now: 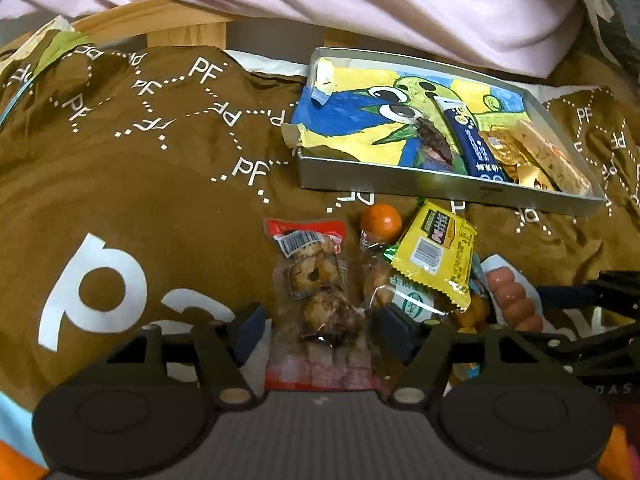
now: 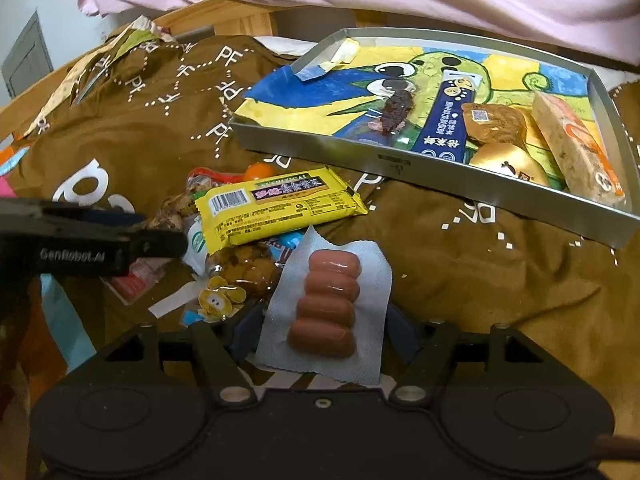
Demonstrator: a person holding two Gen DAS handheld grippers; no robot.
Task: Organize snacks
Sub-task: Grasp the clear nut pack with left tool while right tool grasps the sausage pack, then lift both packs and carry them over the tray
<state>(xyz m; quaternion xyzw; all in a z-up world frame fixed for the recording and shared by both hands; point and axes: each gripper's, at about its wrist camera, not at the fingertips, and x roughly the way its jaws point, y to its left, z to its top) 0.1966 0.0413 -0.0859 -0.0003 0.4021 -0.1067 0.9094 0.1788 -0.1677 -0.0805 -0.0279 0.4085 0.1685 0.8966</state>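
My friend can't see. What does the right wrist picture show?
A pale blue packet of four pink sausages lies between the open right tongs on a brown printed cloth. Behind it sit a yellow snack bar wrapper and a silver metal tray holding snacks.

Left gripper (image 1: 320,330) open around clear red-edged snack packet (image 1: 316,280). Beside it, yellow foil wrapper (image 1: 436,252). Behind, shallow metal tray (image 1: 440,188).

A bedroom at home.
Brown printed blanket (image 1: 140,168) over a bed, pink bedding (image 1: 360,4) heaped at the far side above a wooden bed frame (image 2: 236,16).
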